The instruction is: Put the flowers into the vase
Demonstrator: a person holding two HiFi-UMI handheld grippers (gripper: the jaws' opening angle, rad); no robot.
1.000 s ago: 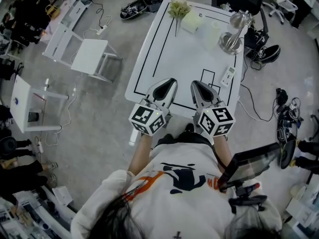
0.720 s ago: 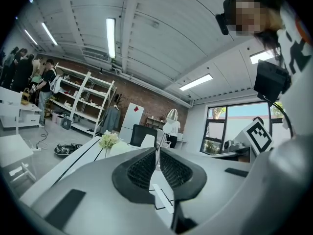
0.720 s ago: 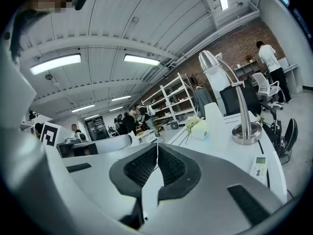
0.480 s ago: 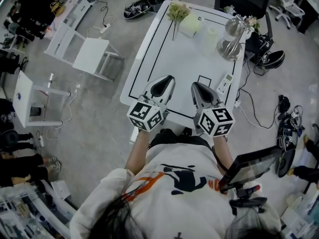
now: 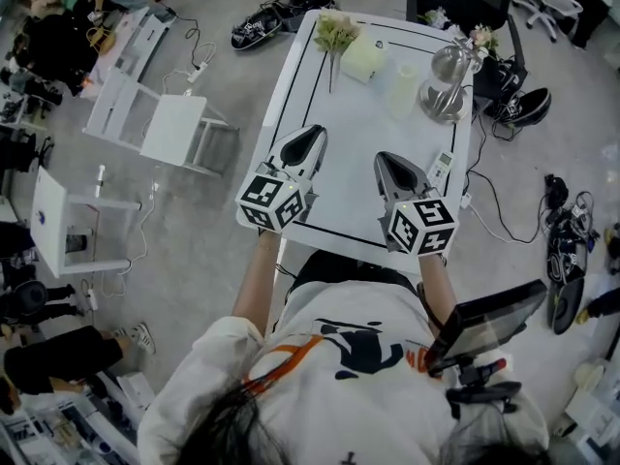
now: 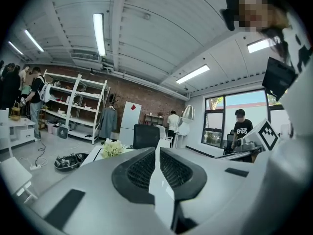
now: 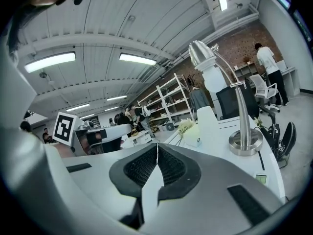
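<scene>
Flowers (image 5: pixel 336 32) lie at the upper left of the white table (image 5: pixel 339 129): a small pale bunch, heads toward the top of the frame, stems trailing down-frame. Both tools sit low in the frame, well apart from them. The left gripper (image 5: pixel 312 139) is clamped together with nothing between its jaws, and the right gripper (image 5: pixel 389 165) is likewise pinched closed and empty.

The bunch looks light and soft, with blooms that would crush, so my call is to take it by the stems, below the heads, with a gentle squeeze. Thin stems could slip or splay.

Just right of the bunch stands a pale yellowish cylinder (image 5: pixel 363 58), then a tall white translucent container (image 5: pixel 405 77). I judge that one to be the vase, though I can't be sure which of the two it is. A chrome desk lamp (image 5: pixel 446 71) fills the table's upper right corner, and a small remote (image 5: pixel 441 161) lies at its right edge.

The tabletop looks smooth and is marked with black lines. Around it is grey concrete floor, with shoes (image 5: pixel 281 10) at the top, white racks (image 5: pixel 160 114) at left and cables at right.
</scene>
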